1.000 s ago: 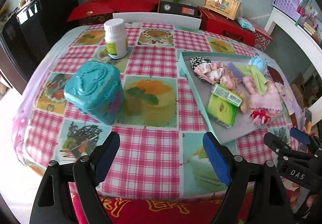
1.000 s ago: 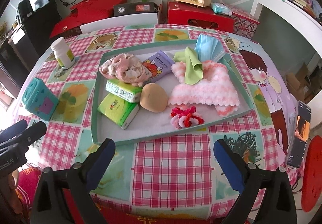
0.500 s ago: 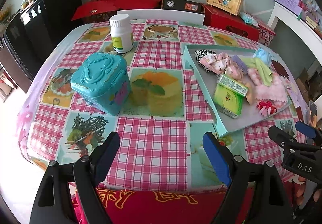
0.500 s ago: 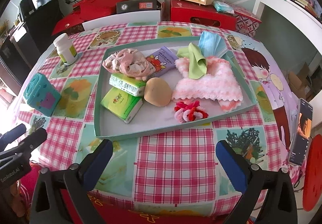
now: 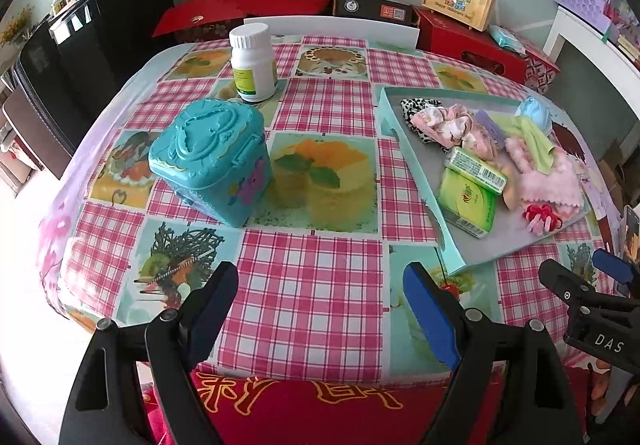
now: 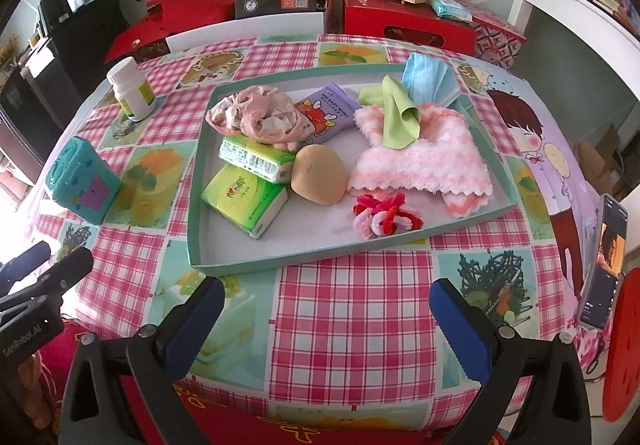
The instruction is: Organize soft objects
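Table: a round table (image 6: 352, 309) with a pink checked cloth that has food pictures on it.
Tray: a flat green tray (image 6: 196, 205) sits on the table, a bit to the right of the middle.
Soft things: they all lie inside the tray.
Pink towel: a fluffy pink and white towel (image 6: 424, 161) lies on the right side of the tray.
Green cloth: a small green cloth (image 6: 394, 113) lies on top of the towel.
Blue mask: a blue face mask (image 6: 430, 79) sits at the far right corner of the tray.
Hair bands: a pile of pink hair bands (image 6: 256, 115) is at the far left of the tray.
Red and pink ring: a fuzzy red and pink ring (image 6: 384, 215) lies near the front edge of the tray.
Round sponge: a tan sponge (image 6: 318, 179) sits in the middle, touching the tissue packs.
Tissue packs: two green tissue packs (image 6: 246, 201), one lying partly on the other.
Purple pack: a small purple pack (image 6: 330, 113) lies behind the sponge.
Blue box: a blue toy box (image 5: 212, 165) stands on the cloth, left of the tray.
White bottle: a white bottle (image 5: 253, 63) stands behind the blue box.
Left gripper: the left gripper (image 5: 320, 305) hangs over the near edge of the table, fingers wide apart, holding nothing.
Right gripper: the right gripper (image 6: 326, 319) hangs just in front of the tray, fingers wide apart, holding nothing.
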The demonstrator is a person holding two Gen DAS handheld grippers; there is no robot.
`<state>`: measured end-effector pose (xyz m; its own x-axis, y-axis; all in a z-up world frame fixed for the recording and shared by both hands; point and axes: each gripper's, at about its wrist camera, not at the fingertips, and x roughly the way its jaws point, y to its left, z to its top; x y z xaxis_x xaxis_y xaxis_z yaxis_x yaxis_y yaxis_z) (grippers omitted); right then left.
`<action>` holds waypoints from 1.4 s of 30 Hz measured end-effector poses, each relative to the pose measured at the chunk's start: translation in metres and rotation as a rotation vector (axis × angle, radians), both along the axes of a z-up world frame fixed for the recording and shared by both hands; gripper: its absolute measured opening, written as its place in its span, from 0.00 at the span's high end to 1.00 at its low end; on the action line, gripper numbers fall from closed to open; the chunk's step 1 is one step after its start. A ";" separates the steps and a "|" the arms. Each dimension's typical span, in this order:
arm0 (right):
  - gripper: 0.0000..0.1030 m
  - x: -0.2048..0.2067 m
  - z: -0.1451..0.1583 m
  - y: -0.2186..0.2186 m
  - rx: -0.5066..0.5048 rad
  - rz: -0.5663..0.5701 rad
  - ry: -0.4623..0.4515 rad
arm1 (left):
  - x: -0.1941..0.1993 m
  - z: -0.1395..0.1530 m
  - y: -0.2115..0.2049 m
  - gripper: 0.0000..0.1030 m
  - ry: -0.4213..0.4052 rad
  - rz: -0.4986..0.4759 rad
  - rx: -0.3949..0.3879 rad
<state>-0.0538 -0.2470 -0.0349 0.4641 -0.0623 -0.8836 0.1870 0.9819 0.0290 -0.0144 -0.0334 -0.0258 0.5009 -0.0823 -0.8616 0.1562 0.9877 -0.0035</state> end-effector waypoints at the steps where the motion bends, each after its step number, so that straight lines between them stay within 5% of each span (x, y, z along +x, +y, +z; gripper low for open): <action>1: 0.00 0.000 0.000 0.000 -0.001 0.000 0.000 | 0.000 0.000 0.000 0.18 -0.003 -0.001 0.002; 42: 0.00 0.003 -0.008 -0.001 0.010 -0.009 0.030 | -0.001 0.001 -0.008 0.18 -0.057 0.004 0.085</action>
